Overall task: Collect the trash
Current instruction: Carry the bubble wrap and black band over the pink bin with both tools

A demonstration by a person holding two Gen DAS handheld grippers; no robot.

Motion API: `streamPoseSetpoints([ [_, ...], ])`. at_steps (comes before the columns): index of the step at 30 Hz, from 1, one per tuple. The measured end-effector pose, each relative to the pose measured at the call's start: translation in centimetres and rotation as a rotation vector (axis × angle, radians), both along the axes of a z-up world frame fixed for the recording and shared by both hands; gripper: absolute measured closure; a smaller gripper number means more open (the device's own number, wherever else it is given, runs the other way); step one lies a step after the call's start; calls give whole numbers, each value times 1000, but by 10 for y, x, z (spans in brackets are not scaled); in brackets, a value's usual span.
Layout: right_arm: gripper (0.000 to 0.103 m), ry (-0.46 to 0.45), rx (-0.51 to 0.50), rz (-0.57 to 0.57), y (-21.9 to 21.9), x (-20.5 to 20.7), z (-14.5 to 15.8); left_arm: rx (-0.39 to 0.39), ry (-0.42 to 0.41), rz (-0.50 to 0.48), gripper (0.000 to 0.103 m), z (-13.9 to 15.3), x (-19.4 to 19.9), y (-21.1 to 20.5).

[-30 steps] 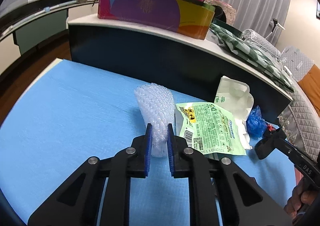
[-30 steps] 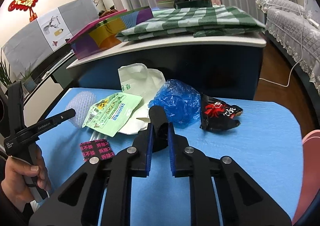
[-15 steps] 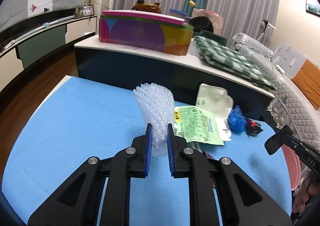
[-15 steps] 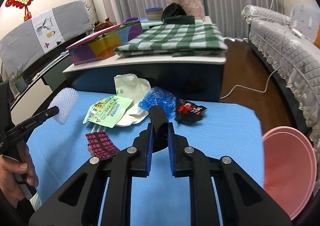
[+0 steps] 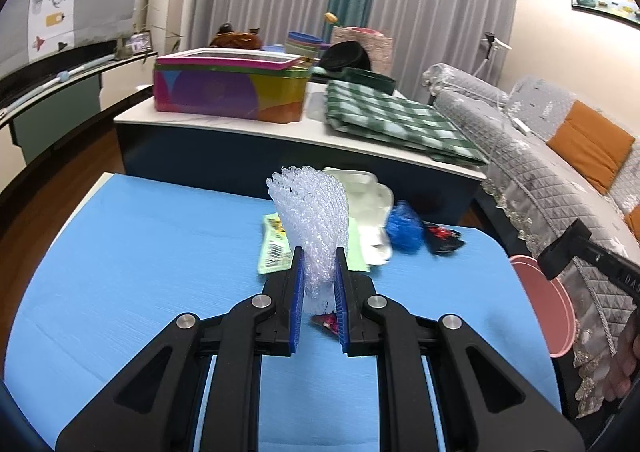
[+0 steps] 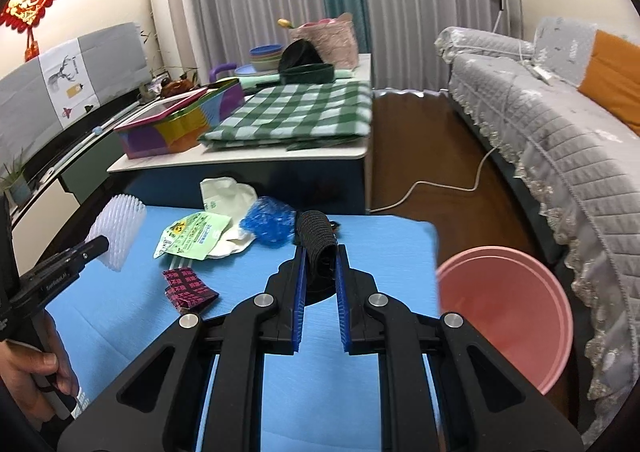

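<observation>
My left gripper (image 5: 318, 266) is shut on a clear bubble-wrap piece (image 5: 310, 212) and holds it upright above the blue table (image 5: 140, 252); the bubble wrap also shows in the right wrist view (image 6: 118, 232). My right gripper (image 6: 320, 266) is shut on a black fabric roll (image 6: 316, 238), held above the table's right part. On the table lie a green packet (image 6: 194, 234), a white bag (image 6: 230, 196), a blue crumpled plastic (image 6: 270, 222), a dark red wrapper (image 6: 188, 288) and a black-red wrapper (image 5: 444, 242). A pink bin (image 6: 504, 312) stands past the table's right edge.
A white-topped counter (image 6: 248, 158) behind the table carries a colourful box (image 5: 228, 92) and a green checked cloth (image 6: 296, 112). A grey sofa (image 6: 560, 140) runs along the right. A cable (image 6: 440, 184) lies on the wooden floor.
Both grippers have risen and drawn back from the table with their loads. The left one has swung right with the bubble wrap. The pink bin has come into view.
</observation>
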State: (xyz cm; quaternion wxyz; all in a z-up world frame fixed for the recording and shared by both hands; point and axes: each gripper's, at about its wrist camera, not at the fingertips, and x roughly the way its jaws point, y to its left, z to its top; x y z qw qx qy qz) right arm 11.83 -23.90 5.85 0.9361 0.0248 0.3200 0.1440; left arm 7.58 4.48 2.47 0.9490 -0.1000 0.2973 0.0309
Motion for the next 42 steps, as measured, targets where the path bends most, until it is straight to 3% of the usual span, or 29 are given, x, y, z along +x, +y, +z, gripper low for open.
streamPoseSetpoints([
  [15, 89, -85, -83, -76, -65, -1, 48, 20, -8, -89, 89, 1, 2, -46],
  [23, 89, -59, 31, -139, -102, -2, 30, 50, -8, -142, 89, -1, 5, -75],
  [42, 89, -78, 20, -186, -132, 18, 25, 50, 3, -229, 89, -5, 28, -148],
])
